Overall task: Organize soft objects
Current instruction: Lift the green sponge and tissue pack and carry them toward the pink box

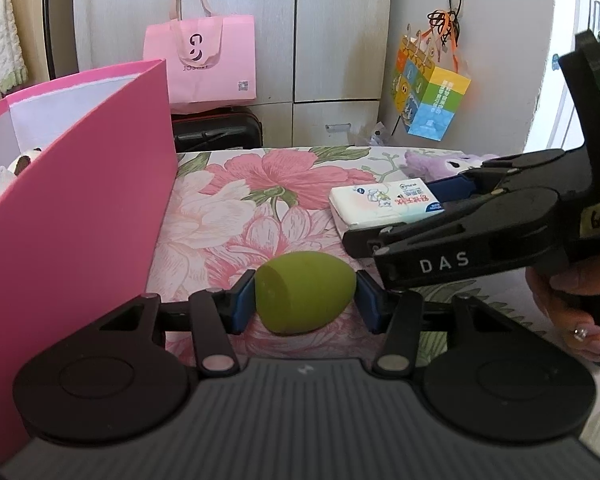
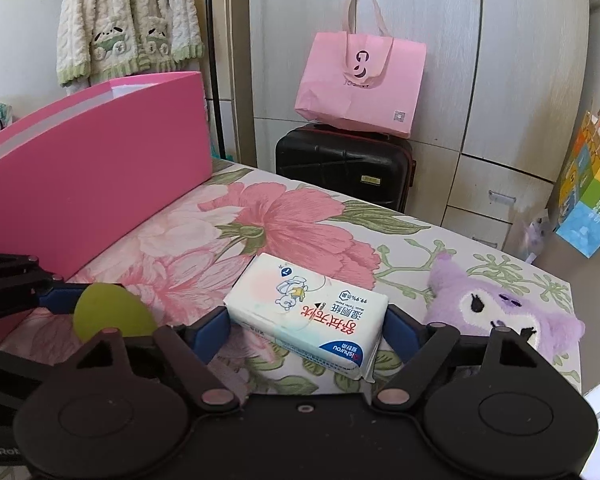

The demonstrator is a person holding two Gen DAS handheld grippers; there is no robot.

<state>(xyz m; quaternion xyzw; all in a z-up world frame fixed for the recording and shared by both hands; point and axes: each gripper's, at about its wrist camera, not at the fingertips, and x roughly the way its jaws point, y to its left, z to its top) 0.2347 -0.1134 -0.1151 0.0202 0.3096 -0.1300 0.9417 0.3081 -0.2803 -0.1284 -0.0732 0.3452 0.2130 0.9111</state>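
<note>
A green egg-shaped sponge lies on the floral bedsheet, and my left gripper is shut on it, one blue pad against each side. The sponge also shows at the left of the right wrist view. To its right, a white pack of wet wipes rests on the sheet, with my right gripper shut on it, a pad against each end. In the left wrist view the right gripper reaches in from the right around the pack. A purple plush toy lies right of the pack.
A tall pink box stands on the bed's left side, with a plush toy and white fabric inside. Beyond the bed a pink tote bag sits on a black suitcase before the wardrobe. A colourful bag hangs at the right.
</note>
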